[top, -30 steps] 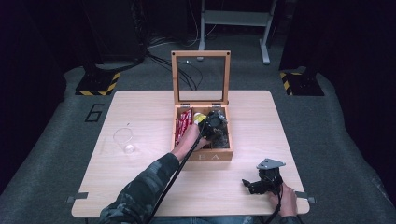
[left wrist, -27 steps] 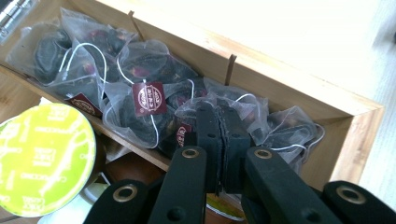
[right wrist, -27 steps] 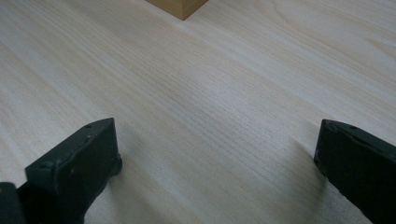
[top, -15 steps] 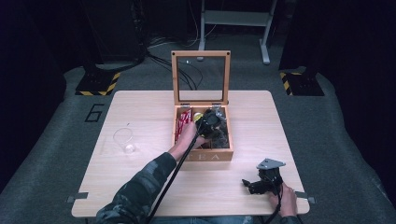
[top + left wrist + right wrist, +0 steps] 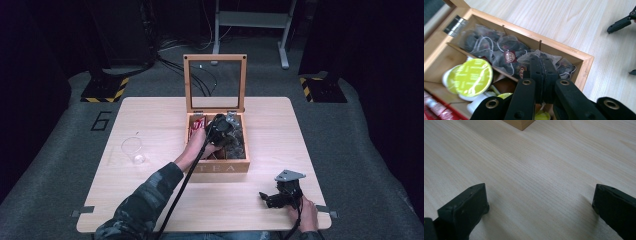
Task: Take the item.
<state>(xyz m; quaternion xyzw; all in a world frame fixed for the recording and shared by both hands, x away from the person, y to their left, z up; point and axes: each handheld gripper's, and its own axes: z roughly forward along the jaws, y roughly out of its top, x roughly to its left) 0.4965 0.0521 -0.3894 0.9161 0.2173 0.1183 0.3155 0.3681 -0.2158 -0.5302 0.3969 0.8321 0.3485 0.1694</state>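
Little has moved since a second ago: left gripper (image 5: 543, 72) stays inside the wooden tea box (image 5: 240, 165) at frame centre, jaws pinched on a mesh tea bag (image 5: 534, 56). Next, probably, a straight lift clear of the dividers. Right gripper (image 5: 280, 196) rests on the counter (image 5: 150, 200) at lower right, jaws wide.

The wooden box (image 5: 220, 166) bore "TEA" on its front wall; the grey floor mat (image 5: 102, 120) carried the numeral "6".

Light wooden table (image 5: 150, 200) on grey carpet. On it: open wooden tea box (image 5: 220, 166) at centre, lid upright; clear glass (image 5: 132, 150) well left of box; right gripper (image 5: 272, 199) resting near front right corner.
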